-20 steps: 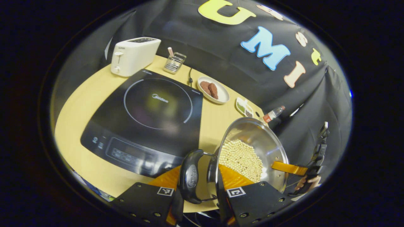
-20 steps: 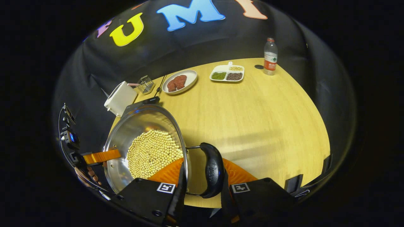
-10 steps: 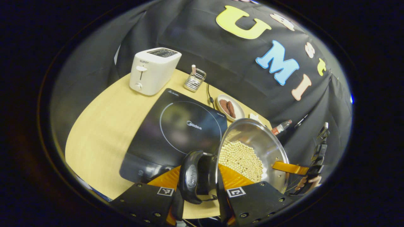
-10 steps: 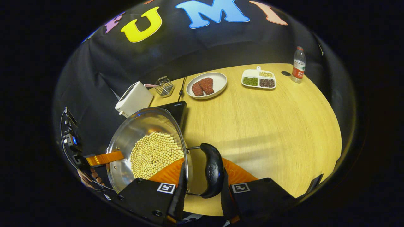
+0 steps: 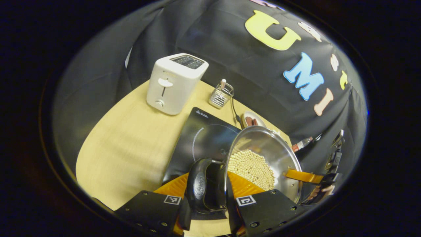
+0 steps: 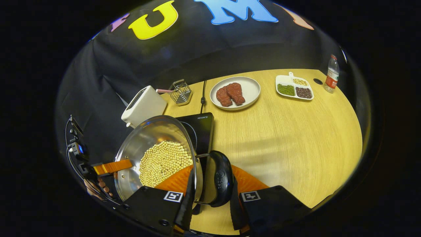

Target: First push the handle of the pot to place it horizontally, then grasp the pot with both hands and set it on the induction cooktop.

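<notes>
A steel pot [image 5: 263, 154] holding pale beans hangs between both grippers, above the near right part of the black induction cooktop [image 5: 205, 138]. My left gripper [image 5: 210, 180] is shut on the pot's black side handle [image 5: 199, 189], one finger inside the rim. Across the pot, my right gripper [image 5: 307, 177] holds the opposite side. In the right gripper view, the right gripper [image 6: 210, 172] is shut on the other black handle [image 6: 222, 179] of the pot [image 6: 154, 154]. The left gripper [image 6: 111, 167] shows at the far rim. The cooktop [image 6: 203, 126] lies partly under the pot.
A white toaster [image 5: 174, 84] and a wire holder [image 5: 221, 95] stand behind the cooktop. A plate of meat [image 6: 235, 92], a divided tray [image 6: 294, 89] and a water bottle [image 6: 331, 74] sit along the back of the wooden table [image 6: 289, 138].
Both grippers have carried the pot leftward across the table. It has moved from beside the cooktop to over its near right part.
</notes>
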